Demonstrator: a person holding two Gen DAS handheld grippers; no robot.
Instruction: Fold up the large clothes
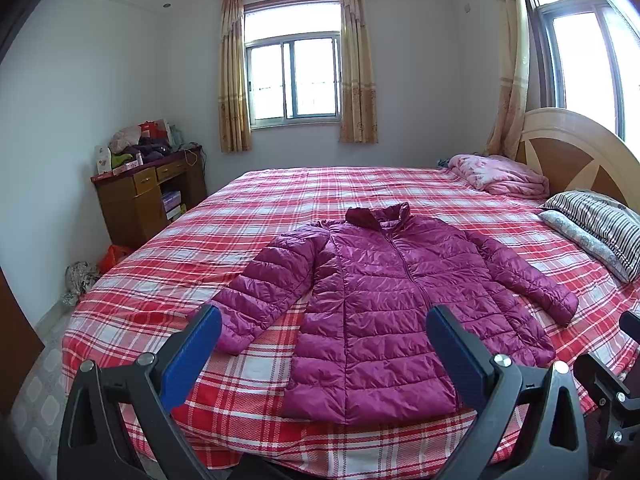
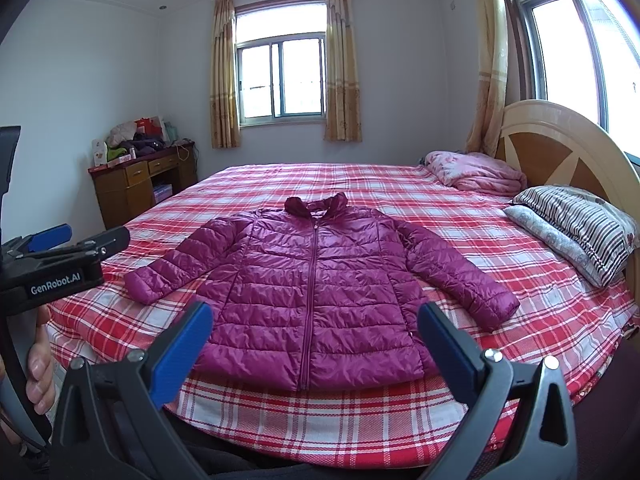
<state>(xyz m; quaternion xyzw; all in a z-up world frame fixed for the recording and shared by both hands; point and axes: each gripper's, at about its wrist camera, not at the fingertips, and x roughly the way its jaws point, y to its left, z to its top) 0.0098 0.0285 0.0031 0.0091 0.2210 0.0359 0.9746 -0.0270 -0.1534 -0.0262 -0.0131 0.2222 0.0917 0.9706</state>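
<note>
A magenta quilted puffer jacket (image 1: 384, 292) (image 2: 316, 288) lies flat and zipped on the red plaid bed (image 1: 280, 196) (image 2: 400, 188), collar away from me, both sleeves spread outward. My left gripper (image 1: 324, 320) hovers open above the bed's near edge, with its blue pads in front of the left sleeve cuff and the hem. My right gripper (image 2: 314, 316) is also open, short of the jacket's hem, nothing between its fingers. The left gripper's body (image 2: 60, 264) and a hand (image 2: 40, 364) holding it show at the left edge of the right wrist view.
Two pillows (image 1: 596, 228) (image 2: 576, 228) and a folded pink blanket (image 1: 500, 176) (image 2: 476, 172) lie by the wooden headboard (image 1: 580, 152) on the right. A cluttered wooden desk (image 1: 148, 192) (image 2: 140, 180) stands by the left wall, with bags (image 1: 96, 268) on the floor beside it.
</note>
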